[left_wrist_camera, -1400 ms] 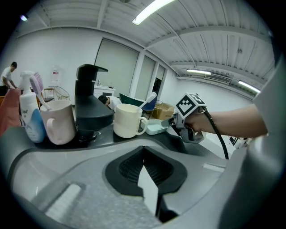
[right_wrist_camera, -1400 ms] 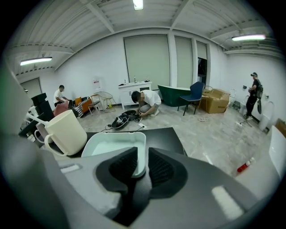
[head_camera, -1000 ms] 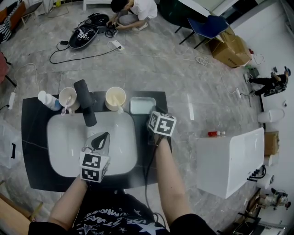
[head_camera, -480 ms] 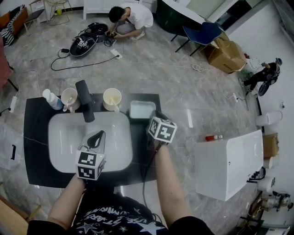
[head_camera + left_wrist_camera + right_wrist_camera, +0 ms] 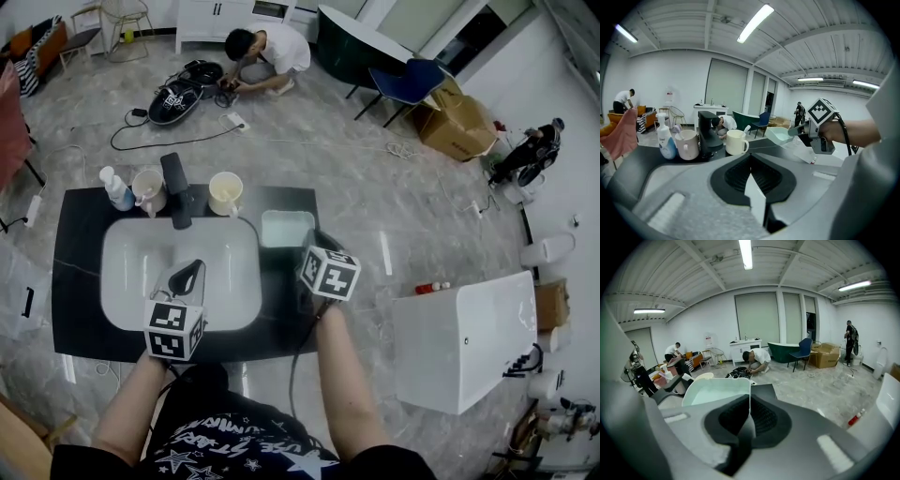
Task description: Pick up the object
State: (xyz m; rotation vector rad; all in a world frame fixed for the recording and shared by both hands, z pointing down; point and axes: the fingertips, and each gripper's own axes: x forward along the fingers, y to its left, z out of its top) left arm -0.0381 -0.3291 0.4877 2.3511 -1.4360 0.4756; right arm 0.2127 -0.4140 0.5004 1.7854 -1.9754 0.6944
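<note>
On a black counter (image 5: 80, 281) with a white sink (image 5: 141, 272) stand a soap bottle (image 5: 114, 188), a pinkish cup (image 5: 150, 191) with a toothbrush, a black faucet (image 5: 175, 190), a cream cup (image 5: 225, 194) and a pale green tray (image 5: 286, 228). My left gripper (image 5: 193, 267) hovers over the sink's near right part, shut and empty (image 5: 751, 176). My right gripper (image 5: 312, 240) is just short of the tray's near right corner, shut with nothing in it (image 5: 750, 414). The tray (image 5: 717, 391) lies straight ahead of it. From the left gripper view, the right gripper (image 5: 799, 131) hangs beside the tray (image 5: 779, 136).
A white box-like unit (image 5: 464, 337) stands on the floor to the right of the counter, with a small red bottle (image 5: 431, 288) beside it. A person (image 5: 267, 56) crouches by bags and cables at the far side. A blue chair (image 5: 408, 80) and cardboard boxes (image 5: 459, 127) stand at the back right.
The head view has shifted, so the counter sits higher in frame. Both grippers have drawn back a little toward the counter's near edge. Their jaws stay shut.
</note>
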